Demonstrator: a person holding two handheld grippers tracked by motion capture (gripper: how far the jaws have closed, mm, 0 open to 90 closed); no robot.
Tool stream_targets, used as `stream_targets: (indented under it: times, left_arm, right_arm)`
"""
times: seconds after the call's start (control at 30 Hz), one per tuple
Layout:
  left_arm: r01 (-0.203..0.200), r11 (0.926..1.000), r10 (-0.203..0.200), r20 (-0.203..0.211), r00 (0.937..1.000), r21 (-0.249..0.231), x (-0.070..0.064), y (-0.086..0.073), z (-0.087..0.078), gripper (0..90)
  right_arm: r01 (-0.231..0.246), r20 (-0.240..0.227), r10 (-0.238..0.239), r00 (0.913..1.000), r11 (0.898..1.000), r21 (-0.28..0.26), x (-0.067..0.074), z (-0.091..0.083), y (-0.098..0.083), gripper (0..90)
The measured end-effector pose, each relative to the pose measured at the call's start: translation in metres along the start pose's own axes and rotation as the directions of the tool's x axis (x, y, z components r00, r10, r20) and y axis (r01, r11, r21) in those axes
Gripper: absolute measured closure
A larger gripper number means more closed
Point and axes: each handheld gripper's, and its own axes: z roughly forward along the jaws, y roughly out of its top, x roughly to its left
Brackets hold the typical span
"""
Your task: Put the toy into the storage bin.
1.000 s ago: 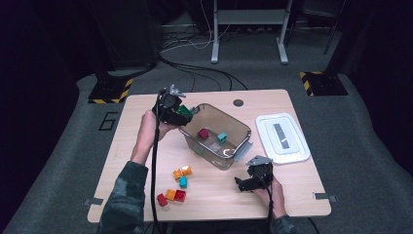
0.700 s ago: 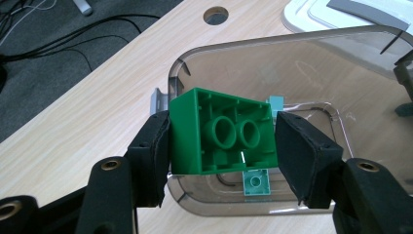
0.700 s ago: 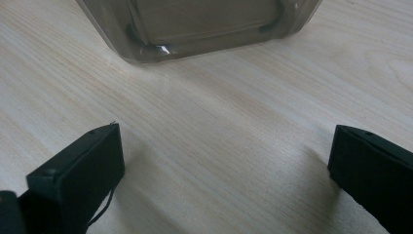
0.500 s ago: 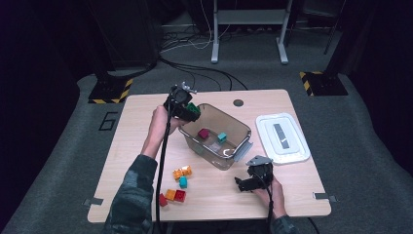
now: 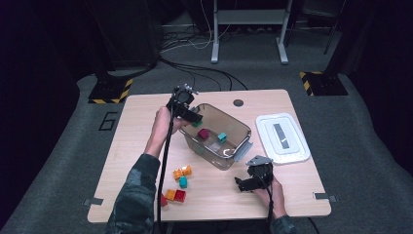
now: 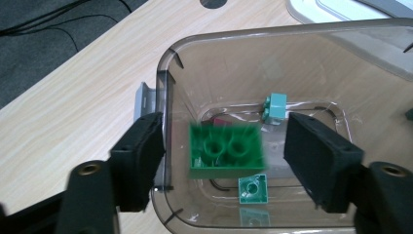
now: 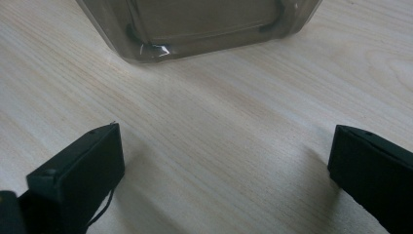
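Green, blurred and studded, the two-by-two plastic brick [image 6: 226, 152] sits between my left gripper's [image 6: 226, 161] black jaws in the left gripper view, with clear gaps on both sides. The pads do not press on it. Those jaws have just been opening, so I log the brick as released, over the near end of the clear smoky plastic bin [image 6: 165, 92]. Below it on the bin floor I see a small teal brick [image 6: 253, 189] with one stud hole up, a paler teal brick [image 6: 273, 108] farther in, and a sliver of a dark red brick [image 6: 221, 121] behind the green one.

High view: my left forearm reaches from the bottom edge up across the pale wooden table [image 5: 141, 141], hand raised at the bin's far-left corner, left gripper [image 5: 187, 113] angled down over the rim. My right hand rests low on the table near the bin's near corner, right gripper [image 5: 246, 184] pointing left. This view adds what the gripper cameras miss: a white rectangular plastic lid [image 5: 283, 138] lying right of the bin, and loose orange, teal and red bricks [image 5: 179, 184] on the table by my left sleeve.

Right gripper view: its jaws stand wide apart, nothing between them, bare wood beneath and the bin's lower corner [image 7: 195, 29] ahead.
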Motion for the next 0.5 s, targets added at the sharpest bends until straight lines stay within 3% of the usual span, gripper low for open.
stream_targets:
  times: [0.27, 0.5]
  left_arm:
    - [0.013, 0.9999, -0.013, -0.005, 0.9999, -0.009, 0.002, -0.01, -0.009, 16.8]
    - [-0.007, 0.9996, 0.006, -0.023, 0.9997, -0.028, 0.001, -0.022, -0.024, 14.6]
  right_arm:
    - [0.003, 0.0, -0.003, 1.0, 1.0, 0.001, 0.0, 0.0, 0.0, 0.0]
    - [0.003, 0.0, -0.003, 1.0, 1.0, 0.001, 0.0, 0.0, 0.0, 0.0]
